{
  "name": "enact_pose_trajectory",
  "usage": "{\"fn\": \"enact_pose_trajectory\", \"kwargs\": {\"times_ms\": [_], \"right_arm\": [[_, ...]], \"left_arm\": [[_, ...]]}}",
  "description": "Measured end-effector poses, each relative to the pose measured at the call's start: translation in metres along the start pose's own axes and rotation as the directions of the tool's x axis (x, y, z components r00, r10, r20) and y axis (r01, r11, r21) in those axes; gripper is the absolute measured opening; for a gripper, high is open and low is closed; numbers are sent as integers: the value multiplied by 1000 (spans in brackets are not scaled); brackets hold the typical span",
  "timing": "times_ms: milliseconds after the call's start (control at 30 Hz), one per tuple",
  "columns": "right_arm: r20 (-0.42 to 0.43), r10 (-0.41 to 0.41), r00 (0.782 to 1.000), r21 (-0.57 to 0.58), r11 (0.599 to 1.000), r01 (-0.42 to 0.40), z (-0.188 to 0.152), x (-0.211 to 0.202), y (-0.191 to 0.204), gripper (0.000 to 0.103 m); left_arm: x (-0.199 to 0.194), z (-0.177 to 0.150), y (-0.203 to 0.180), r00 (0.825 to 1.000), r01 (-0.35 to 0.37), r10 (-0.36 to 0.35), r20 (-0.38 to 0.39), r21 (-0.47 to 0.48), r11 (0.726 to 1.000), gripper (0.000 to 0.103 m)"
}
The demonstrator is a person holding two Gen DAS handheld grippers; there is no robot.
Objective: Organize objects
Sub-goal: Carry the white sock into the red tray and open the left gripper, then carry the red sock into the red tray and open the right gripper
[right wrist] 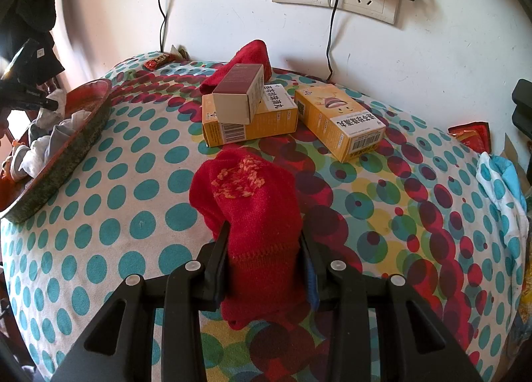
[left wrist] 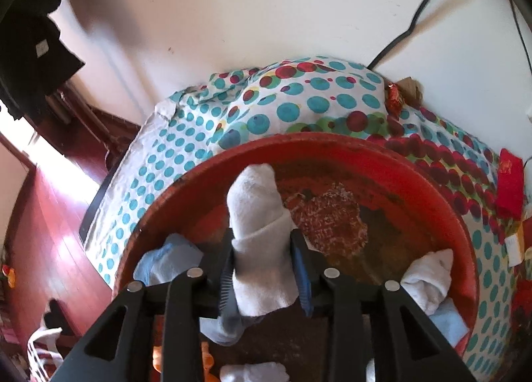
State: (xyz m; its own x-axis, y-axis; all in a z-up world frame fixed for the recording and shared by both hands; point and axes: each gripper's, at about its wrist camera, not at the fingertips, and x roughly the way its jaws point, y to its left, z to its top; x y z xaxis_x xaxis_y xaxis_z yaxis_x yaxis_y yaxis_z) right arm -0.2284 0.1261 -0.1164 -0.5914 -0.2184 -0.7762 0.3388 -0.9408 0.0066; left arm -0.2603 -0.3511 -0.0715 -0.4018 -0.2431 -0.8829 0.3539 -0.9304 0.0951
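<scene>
Left gripper point(left wrist: 262, 269) pinches a white sock point(left wrist: 256, 215) over the red tray point(left wrist: 332, 145); right gripper point(right wrist: 264, 260) pinches a red sock point(right wrist: 252, 202), yellow boxes point(right wrist: 339, 122) upper center.

**Both grippers closed on rolled socks**

Left gripper point(left wrist: 262, 269): seen along its two black fingers, with the jaws drawn in against the sides of a white rolled sock point(left wrist: 256, 232). The sock stands up between the jaws and projects past their tips. The gripper is tilted downward over a red tray point(left wrist: 415, 175).

Right gripper point(right wrist: 266, 249): jaws pressed against both sides of a red sock point(right wrist: 252, 209), whose toe end extends forward beyond the tips. In the right wrist view, the left gripper appears small at the far left edge.
</scene>
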Motion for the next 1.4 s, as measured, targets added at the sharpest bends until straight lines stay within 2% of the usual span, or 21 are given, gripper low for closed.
{"fn": "enact_pose_trajectory", "kwargs": {"times_ms": [67, 200, 333, 433, 533, 667, 800, 1000, 1200, 1400], "right_arm": [[0, 0, 1000, 0, 1000, 0, 0, 0, 0, 34], [0, -5, 1000, -4, 1000, 5, 0, 0, 1, 34], [0, -8, 1000, -5, 1000, 8, 0, 0, 2, 34], [0, -9, 1000, -6, 1000, 9, 0, 0, 1, 34], [1, -10, 1000, -6, 1000, 10, 0, 0, 2, 33], [3, -23, 1000, -13, 1000, 23, -1, -1, 3, 32], [2, -33, 999, 26, 999, 33, -1, -1, 1, 31], [-7, -69, 998, 67, 995, 69, 1, -9, 11, 26], [19, -45, 999, 72, 996, 44, 10, -27, 39, 26], [53, -2, 999, 46, 999, 0, 25, -38, 83, 26]], "left_arm": [[0, -2, -1, 1000, -18, 18, -4, 17, 1000, 38], [-9, -9, 1, 1000, -1, 1, 1, 22, 1000, 42], [-30, -22, -2, 998, -24, 21, 56, 46, 999, 47], [-49, -42, -4, 995, -43, 38, 92, 51, 998, 48], [-62, -68, -5, 995, -48, 45, 94, 29, 998, 48], [-76, -103, 2, 994, 0, 4, 110, -31, 1000, 48], [-83, -129, 3, 987, -37, 42, 155, -34, 999, 48], [-76, -145, 9, 988, -17, 21, 156, -26, 1000, 48], [-75, -152, 19, 984, 3, 3, 177, -36, 999, 48], [-68, -154, 24, 988, 25, -18, 156, -38, 999, 48]]}}
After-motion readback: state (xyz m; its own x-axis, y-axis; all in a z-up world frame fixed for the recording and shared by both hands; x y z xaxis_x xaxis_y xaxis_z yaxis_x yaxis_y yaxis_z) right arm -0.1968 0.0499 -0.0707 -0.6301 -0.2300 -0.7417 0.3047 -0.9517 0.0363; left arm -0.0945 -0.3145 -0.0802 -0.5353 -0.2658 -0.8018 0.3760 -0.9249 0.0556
